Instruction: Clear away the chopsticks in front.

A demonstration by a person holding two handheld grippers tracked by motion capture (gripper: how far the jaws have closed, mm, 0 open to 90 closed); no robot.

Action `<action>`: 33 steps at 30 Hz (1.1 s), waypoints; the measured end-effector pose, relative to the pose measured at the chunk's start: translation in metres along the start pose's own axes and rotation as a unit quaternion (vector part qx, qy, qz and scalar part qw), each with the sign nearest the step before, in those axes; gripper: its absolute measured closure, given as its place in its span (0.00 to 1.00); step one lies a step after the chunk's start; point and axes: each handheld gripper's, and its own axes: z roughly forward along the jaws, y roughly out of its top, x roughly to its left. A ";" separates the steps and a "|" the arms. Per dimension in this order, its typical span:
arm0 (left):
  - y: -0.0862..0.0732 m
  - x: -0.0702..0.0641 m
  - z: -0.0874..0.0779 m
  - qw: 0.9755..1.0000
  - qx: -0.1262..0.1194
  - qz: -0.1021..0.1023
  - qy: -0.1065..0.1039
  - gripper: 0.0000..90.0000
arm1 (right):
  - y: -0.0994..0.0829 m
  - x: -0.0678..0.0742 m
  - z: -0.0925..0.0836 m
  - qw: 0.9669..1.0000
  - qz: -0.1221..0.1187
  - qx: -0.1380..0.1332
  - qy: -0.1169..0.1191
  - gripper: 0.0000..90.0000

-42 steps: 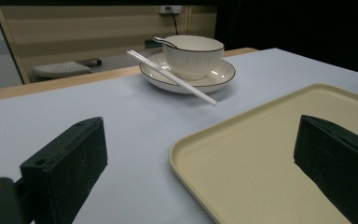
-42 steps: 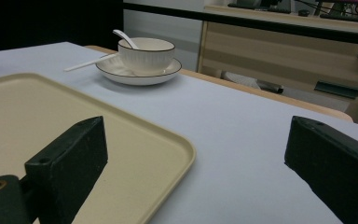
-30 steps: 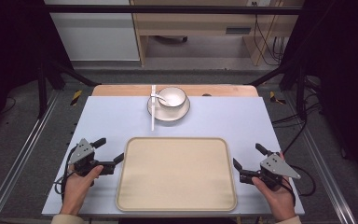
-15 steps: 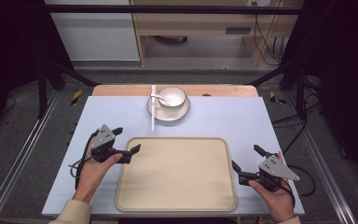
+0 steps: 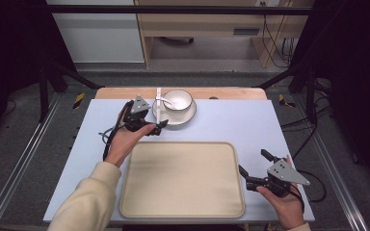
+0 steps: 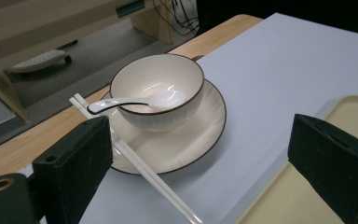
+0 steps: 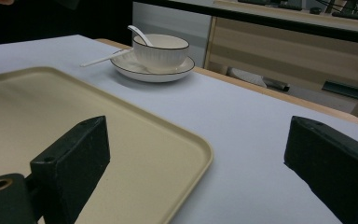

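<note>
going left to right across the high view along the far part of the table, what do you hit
left tongs → chopsticks → spoon → bowl sitting on its plate; the right tongs sit farther right, nearer the person

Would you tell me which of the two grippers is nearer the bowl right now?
The left gripper, beside the plate under the bowl; the right gripper sits at the tray's near-right corner.

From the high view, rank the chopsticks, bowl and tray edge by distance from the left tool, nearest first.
1. Chopsticks, just to the right of the left tool, lying across the plate's left rim.
2. Tray, its far edge just below the tool; too close to call against the chopsticks.
3. Bowl, farther right, on the plate.
</note>
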 end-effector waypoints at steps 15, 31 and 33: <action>-0.004 0.018 0.037 0.994 0.054 -0.022 0.090 0.35 | 0.000 0.002 0.003 1.000 0.002 0.002 0.005 0.08; -0.024 0.034 0.070 0.984 0.078 -0.080 0.141 0.59 | 0.001 0.001 0.002 1.000 0.008 0.010 0.012 0.09; -0.026 0.034 0.073 0.983 0.079 -0.090 0.137 0.61 | 0.001 0.001 0.003 1.000 0.008 0.010 0.012 0.09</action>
